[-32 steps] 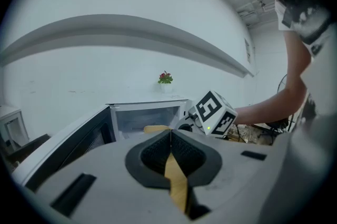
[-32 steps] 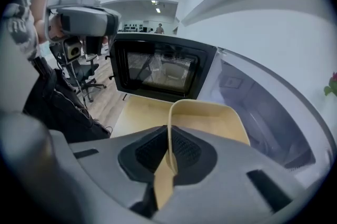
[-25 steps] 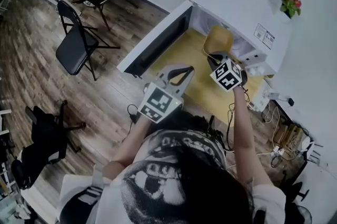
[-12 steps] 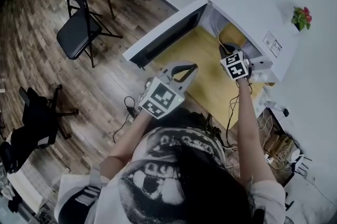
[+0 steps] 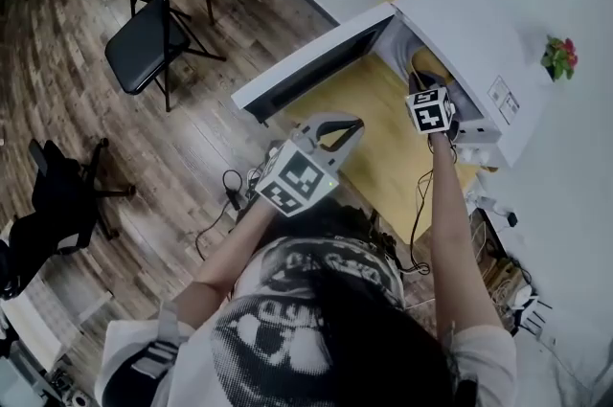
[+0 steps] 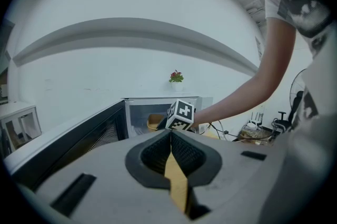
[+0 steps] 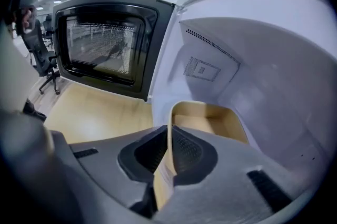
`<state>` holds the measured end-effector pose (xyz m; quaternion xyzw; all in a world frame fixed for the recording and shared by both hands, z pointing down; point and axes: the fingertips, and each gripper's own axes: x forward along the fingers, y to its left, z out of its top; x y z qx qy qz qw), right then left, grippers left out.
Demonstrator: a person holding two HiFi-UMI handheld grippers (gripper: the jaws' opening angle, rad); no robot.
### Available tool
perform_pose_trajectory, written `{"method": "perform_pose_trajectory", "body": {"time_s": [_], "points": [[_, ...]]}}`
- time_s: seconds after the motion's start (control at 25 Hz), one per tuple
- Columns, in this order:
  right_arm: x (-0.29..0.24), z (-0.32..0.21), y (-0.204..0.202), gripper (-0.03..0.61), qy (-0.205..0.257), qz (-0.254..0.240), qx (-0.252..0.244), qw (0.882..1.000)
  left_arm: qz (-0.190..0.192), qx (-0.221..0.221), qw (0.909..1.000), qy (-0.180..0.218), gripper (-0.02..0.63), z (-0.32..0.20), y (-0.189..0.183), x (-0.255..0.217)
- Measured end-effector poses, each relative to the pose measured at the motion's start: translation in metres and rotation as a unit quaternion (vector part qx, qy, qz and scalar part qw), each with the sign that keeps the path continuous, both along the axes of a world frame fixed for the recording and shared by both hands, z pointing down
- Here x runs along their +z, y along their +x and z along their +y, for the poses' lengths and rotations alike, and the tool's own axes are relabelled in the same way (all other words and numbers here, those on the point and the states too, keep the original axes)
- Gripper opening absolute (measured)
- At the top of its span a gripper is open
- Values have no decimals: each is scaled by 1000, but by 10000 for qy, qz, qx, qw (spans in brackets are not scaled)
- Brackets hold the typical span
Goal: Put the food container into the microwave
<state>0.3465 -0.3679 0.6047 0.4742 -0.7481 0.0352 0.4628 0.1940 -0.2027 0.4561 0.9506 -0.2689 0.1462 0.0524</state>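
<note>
The tan food container (image 7: 210, 117) sits partly inside the open microwave (image 5: 469, 22). My right gripper (image 7: 171, 130) is shut on its near rim, and its jaws have just been opening a little with the rim still between them. In the head view the right gripper (image 5: 422, 81) reaches into the cavity, with only a sliver of the container (image 5: 421, 62) showing. The left gripper view shows the container (image 6: 154, 122) behind the right gripper's marker cube. My left gripper (image 5: 356, 123) hangs shut and empty over the table, short of the microwave door (image 5: 316, 70).
The microwave stands on a yellow wooden table (image 5: 383, 146), its door (image 7: 102, 49) swung wide to the left. A small flower pot (image 5: 558, 57) sits on top of it. On the floor are a folding chair (image 5: 144, 41), an office chair (image 5: 57, 204) and cables (image 5: 235, 190).
My right gripper has carried the container forward from the table in front of the microwave into its cavity. The left gripper has stayed about where it was.
</note>
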Motion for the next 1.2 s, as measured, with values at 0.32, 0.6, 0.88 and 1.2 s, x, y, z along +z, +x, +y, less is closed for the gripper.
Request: {"method": "perform_pose_trajectory", "body": {"time_s": [0.32,0.6,0.88,1.2], "points": [[-2,-23,7,32,-43,194,184,9996,-46,2,10000,-71,2,2,-2,3],[-6,-19,0,110,67,-120,302,9994,-38,-40,10000,-52,2,1,-2,2],[-34,0,-14,118,583,-240,151,9979,-60,-79,9999,-80,2,6,-6,5],[-47,60,-54,110,539,-1109,-197,9922,-128,-181,9996,-186,2,13,-10,10]]}}
